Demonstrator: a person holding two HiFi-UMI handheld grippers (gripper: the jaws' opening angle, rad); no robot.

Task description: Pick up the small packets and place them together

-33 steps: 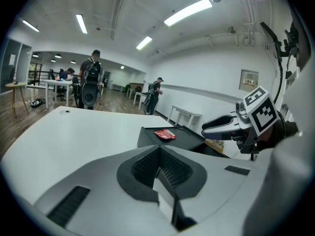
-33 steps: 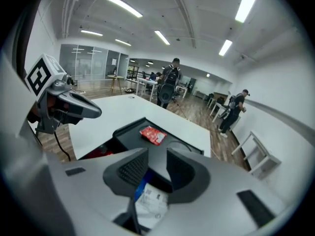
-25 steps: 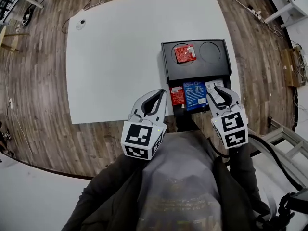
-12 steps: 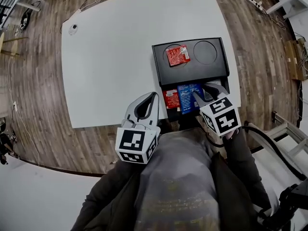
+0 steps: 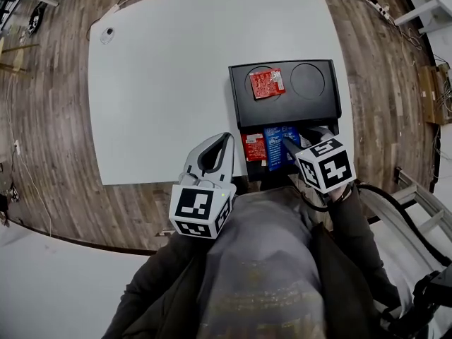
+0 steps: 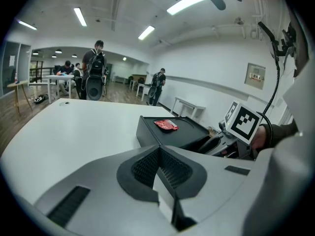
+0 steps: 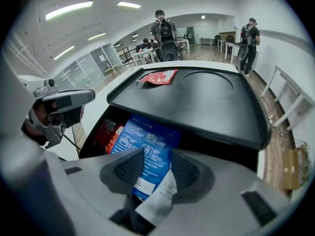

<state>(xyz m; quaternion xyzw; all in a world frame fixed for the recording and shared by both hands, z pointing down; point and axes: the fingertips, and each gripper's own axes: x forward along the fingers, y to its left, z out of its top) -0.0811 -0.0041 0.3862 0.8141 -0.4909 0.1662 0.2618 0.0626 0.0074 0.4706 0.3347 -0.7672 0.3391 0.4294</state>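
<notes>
We are over a broad white bench standing on a dark plank floor, with a small pale object near its far corner. The room is an open hall with white walls and strip lights on the ceiling, and people stand with backpacks in the background.

At the bench's near edge sits a black tray, with a raised top that has two round hollows and an open compartment below, towards us. The upper red packet lies in the left hollow. Down in the compartment the lower red packet and the blue packet lie side by side.

The right tool points steeply down into that compartment. Its jaws have just been opening, and they stand apart now. The white packet sits loosely between them, over the blue packet's near end, and the pads are not pressing it.

The left tool hovers over the bench's near edge, just left of the tray. Its jaws are together with nothing between them, and it touches no packet.
</notes>
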